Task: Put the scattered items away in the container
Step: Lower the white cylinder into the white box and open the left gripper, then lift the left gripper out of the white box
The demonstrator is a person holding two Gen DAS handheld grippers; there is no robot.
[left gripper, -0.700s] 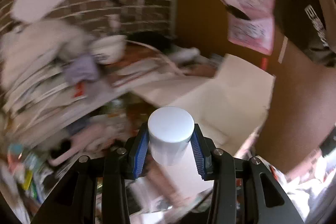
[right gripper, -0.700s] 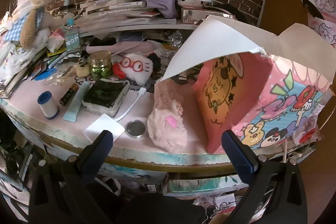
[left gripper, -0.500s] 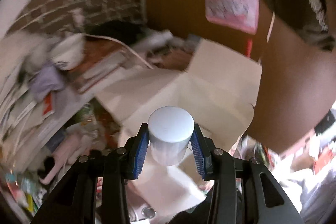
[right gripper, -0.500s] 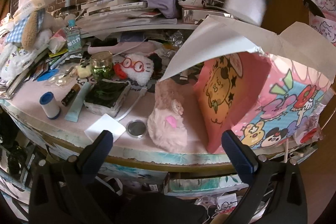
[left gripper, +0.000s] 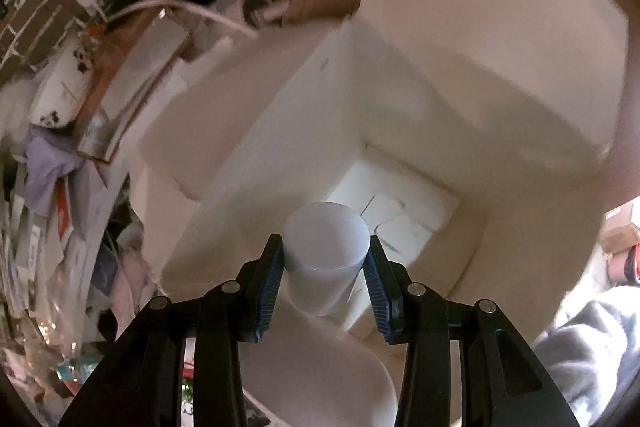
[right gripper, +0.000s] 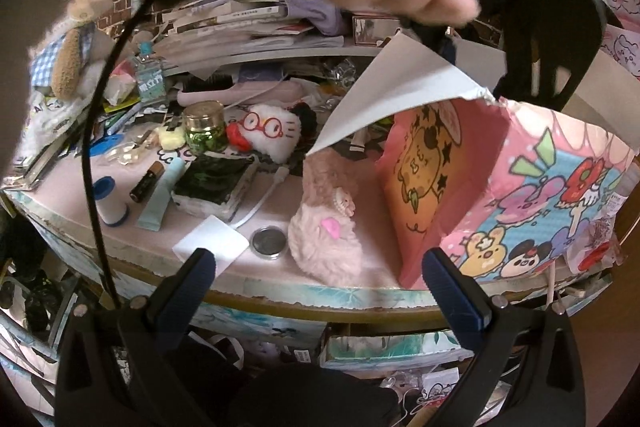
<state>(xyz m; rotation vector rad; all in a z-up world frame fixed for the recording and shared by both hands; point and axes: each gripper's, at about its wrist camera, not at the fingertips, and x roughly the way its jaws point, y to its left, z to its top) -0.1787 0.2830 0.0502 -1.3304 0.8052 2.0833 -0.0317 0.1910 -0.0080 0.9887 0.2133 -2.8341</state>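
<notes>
desk [right gripper: 280, 297]: pink top, worn front edge, crowded
near front edge: white card [right gripper: 210, 243], round tin [right gripper: 269, 242], pink plush [right gripper: 326, 241]
left part: blue-capped roll [right gripper: 110, 205], battery [right gripper: 146, 181], pale tube [right gripper: 162, 201], all near one another
middle: dark box [right gripper: 214, 189] with a white cable [right gripper: 262, 201] just beside it; green jar [right gripper: 205, 127]; white plush with red glasses [right gripper: 266, 133]
right part: pink cartoon box [right gripper: 500, 195], flaps open
back: heaped papers [right gripper: 240, 23] and a bottle [right gripper: 150, 79]

White cylindrical jar [left gripper: 325, 251] above open white-lined box [left gripper: 460, 131], clamped in left gripper [left gripper: 325, 285].
</notes>
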